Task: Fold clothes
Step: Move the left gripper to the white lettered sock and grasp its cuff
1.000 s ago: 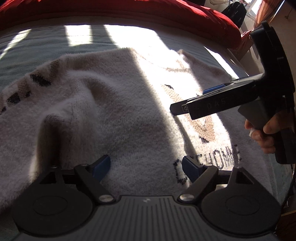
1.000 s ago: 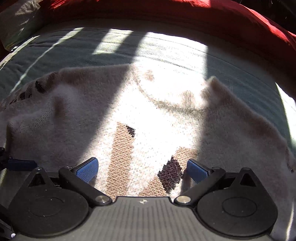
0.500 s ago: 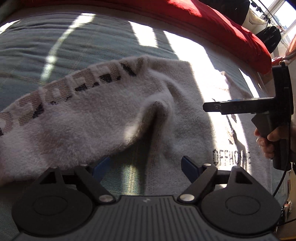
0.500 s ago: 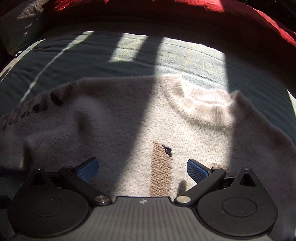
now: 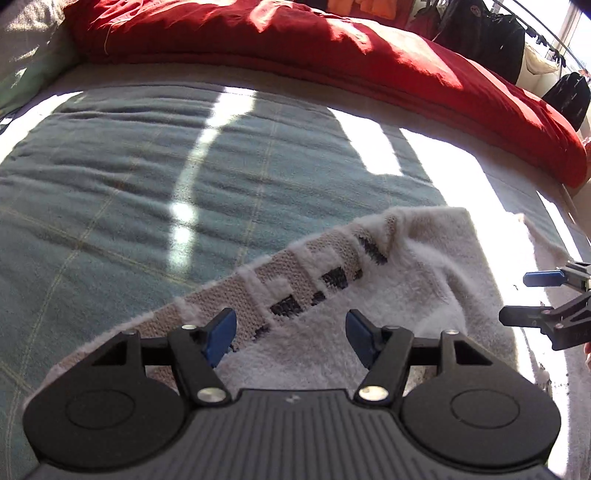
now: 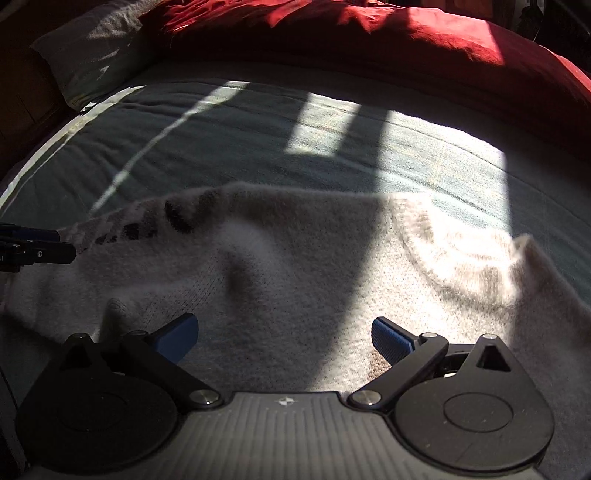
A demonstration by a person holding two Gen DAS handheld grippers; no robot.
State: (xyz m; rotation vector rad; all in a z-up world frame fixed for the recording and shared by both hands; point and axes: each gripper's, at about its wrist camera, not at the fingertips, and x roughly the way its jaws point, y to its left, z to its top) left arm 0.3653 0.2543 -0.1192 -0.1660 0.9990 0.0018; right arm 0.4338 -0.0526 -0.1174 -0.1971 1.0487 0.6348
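A fluffy white sweater [image 5: 413,295] lies spread on the bed, its sleeve [image 5: 303,273] bearing a tan and black knitted pattern. My left gripper [image 5: 291,336] hovers over that sleeve near its edge. Its jaws are closing, the sleeve lies below and between the blue pads [image 5: 221,334], and they do not press on it. My right gripper [image 6: 284,338] stands open over the sweater's body [image 6: 314,280], below the ribbed collar [image 6: 461,258]. Each gripper shows at the edge of the other's view: the right gripper [image 5: 535,295], the left gripper [image 6: 37,247].
A grey-green blanket [image 5: 147,184] covers the bed beyond the sweater, striped with sunlight. A red duvet [image 5: 332,48] is bunched along the far side, with a pillow [image 6: 92,48] at the far left. Dark clothes [image 5: 487,33] hang at the back right.
The left gripper has swung left from the sweater's body to the patterned sleeve, and its jaws have narrowed. The right gripper has shifted so the collar now shows ahead of it.
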